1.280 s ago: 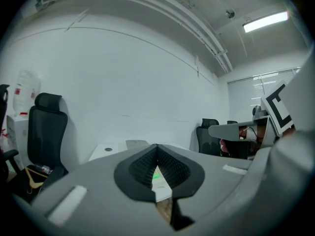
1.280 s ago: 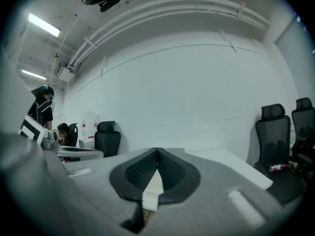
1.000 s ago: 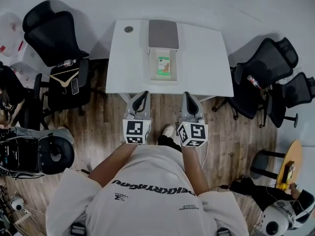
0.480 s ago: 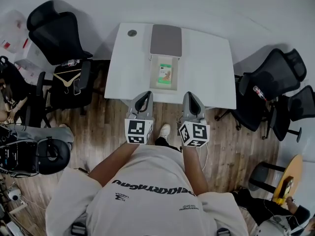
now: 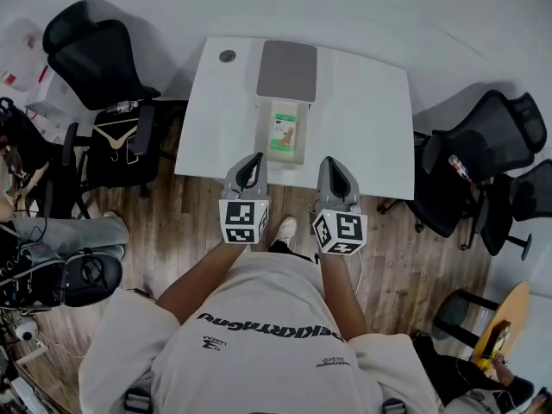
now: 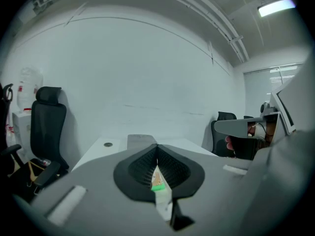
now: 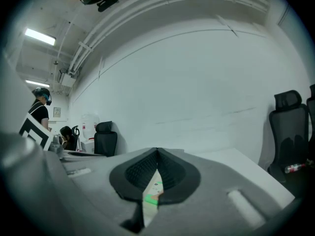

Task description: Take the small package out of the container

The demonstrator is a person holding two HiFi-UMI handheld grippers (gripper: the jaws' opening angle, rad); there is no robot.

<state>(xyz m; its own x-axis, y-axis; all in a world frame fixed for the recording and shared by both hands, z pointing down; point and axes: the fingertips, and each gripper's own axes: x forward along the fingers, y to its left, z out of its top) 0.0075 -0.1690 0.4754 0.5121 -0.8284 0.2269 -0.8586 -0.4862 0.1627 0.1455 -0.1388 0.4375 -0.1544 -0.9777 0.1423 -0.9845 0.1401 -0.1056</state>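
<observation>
Pressed together, empty, the left hand-held gripper (image 5: 253,160) and right hand-held gripper (image 5: 332,164) have neared the container (image 5: 262,136); small package (image 5: 283,134) just ahead, untouched.

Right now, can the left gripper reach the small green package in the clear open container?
Probably yes: the left gripper is at the container's near corner and nothing covers the package, but its jaws are shut.

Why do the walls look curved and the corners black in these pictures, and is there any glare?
Left gripper view: the wide-angle lens bends the wall lines, the corners go black, and the ceiling lamp glares at top right. Right gripper view: same bending, strip light bright at upper left. Head view: table edges bow slightly, light even, no glare.
</observation>
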